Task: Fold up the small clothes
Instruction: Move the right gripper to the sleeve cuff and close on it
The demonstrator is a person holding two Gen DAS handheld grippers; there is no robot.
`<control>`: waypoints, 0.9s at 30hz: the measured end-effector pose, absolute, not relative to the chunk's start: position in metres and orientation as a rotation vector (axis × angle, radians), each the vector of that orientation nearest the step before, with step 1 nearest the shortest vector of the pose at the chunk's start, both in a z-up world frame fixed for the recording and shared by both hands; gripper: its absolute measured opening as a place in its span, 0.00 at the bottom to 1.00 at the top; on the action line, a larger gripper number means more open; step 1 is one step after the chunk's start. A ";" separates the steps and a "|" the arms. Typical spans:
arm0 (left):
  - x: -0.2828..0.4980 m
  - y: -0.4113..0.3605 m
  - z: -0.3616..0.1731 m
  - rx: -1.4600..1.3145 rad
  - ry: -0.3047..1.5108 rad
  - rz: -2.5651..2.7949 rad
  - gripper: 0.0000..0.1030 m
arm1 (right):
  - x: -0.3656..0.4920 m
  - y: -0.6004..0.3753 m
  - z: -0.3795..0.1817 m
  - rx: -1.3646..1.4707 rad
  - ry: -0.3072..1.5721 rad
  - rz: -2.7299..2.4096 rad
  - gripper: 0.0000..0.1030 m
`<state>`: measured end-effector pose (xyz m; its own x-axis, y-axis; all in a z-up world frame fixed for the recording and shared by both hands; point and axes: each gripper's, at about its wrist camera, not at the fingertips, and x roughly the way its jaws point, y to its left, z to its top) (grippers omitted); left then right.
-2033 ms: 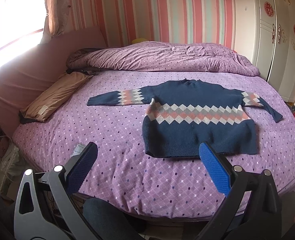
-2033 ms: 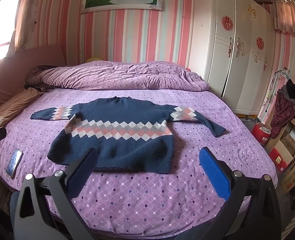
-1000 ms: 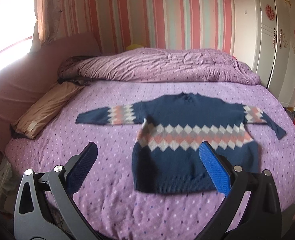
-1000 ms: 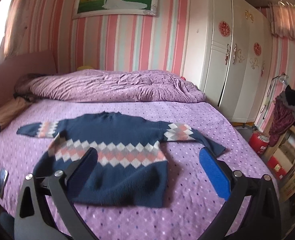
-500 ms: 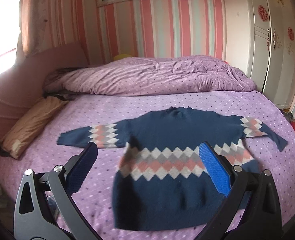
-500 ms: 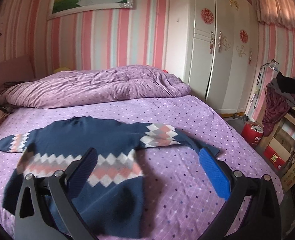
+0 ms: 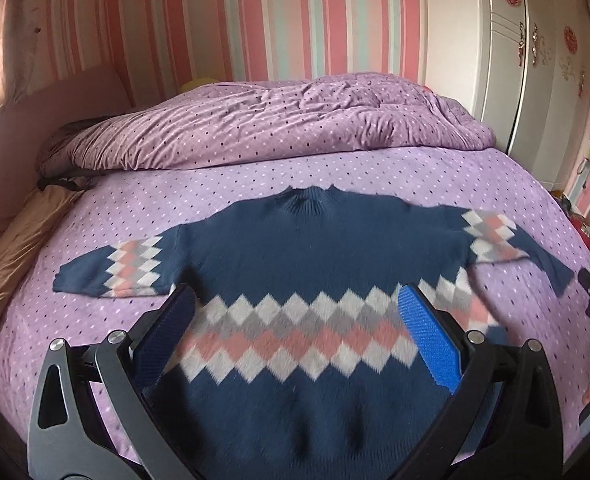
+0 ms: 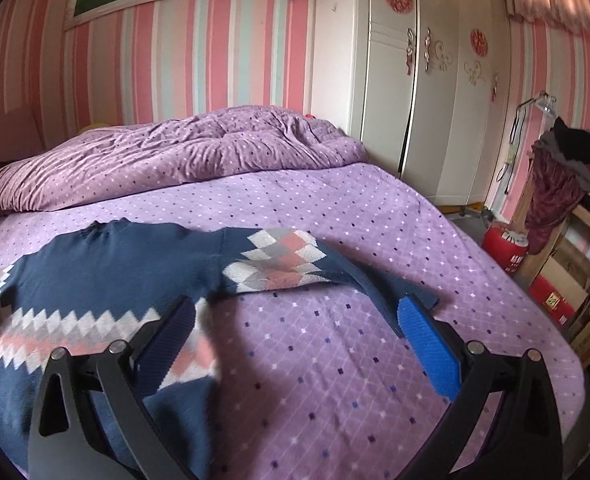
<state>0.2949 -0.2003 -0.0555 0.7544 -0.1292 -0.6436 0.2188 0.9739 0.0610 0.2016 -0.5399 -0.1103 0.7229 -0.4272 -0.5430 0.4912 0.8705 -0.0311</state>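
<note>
A small navy sweater with a pink, grey and white diamond band lies flat on the purple bed, sleeves spread to both sides. My left gripper is open and empty, hovering over the sweater's body. My right gripper is open and empty, above the bed just right of the sweater, near its right sleeve. Part of the right gripper shows at the right edge of the left wrist view.
A bunched purple duvet lies at the head of the bed. A tan pillow sits at the left edge. White wardrobes stand on the right, with a red canister and cluttered shelves beside the bed.
Both grippers have moved forward and lower over the bed. The sweater now fills more of both views. Both stay open.
</note>
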 end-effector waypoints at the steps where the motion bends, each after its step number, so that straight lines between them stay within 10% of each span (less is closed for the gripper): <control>1: 0.304 -0.204 -0.060 0.136 0.690 -0.181 0.97 | 0.206 -0.549 -0.117 0.116 0.571 -0.511 0.99; 9: 0.360 -0.227 -0.080 0.137 0.680 -0.158 0.97 | 0.230 -0.617 -0.158 0.111 0.608 -0.562 0.98; 27: 0.399 -0.264 -0.115 0.210 0.691 -0.165 0.97 | 0.294 -0.714 -0.270 0.055 0.960 -0.577 0.26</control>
<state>0.3994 -0.2639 -0.1145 0.7588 -0.0811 -0.6462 0.2198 0.9659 0.1368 0.2941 -0.7137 -0.2703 0.4362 -0.4393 -0.7853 0.4870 0.8491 -0.2045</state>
